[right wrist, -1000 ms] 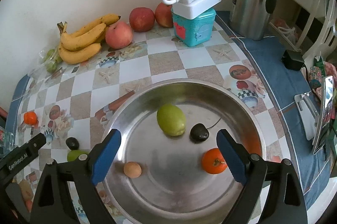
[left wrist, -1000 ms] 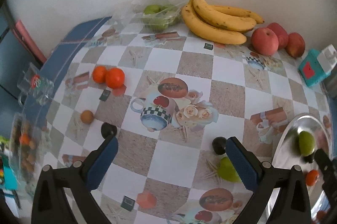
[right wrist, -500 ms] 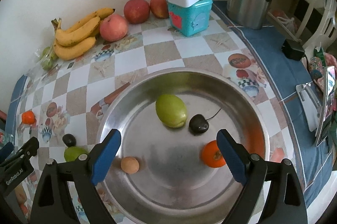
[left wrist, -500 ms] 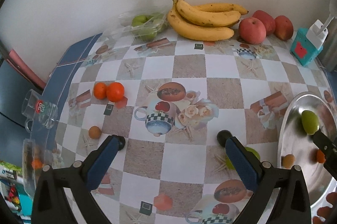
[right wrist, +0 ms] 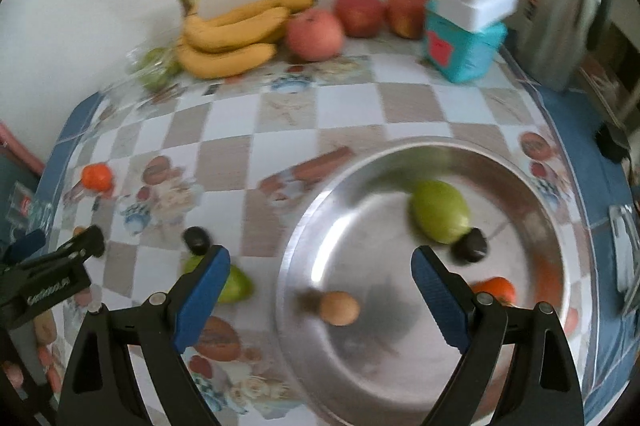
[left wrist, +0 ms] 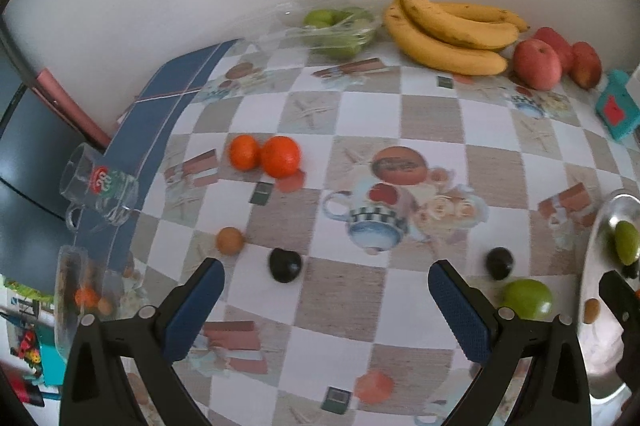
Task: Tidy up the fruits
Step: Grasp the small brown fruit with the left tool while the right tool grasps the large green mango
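- One checkered tabletop under scattered fruit.
- Steel tray holding green fruit, orange, small brown fruit.
- Banana bunch against wall.
- Left claw and right claw spread wide, empty.

A checked tablecloth covers the table. At its far right corner stands a teal box with a white switch unit on top; a steel kettle stands right of the box, and a glass mug lies tipped over the cloth's left edge
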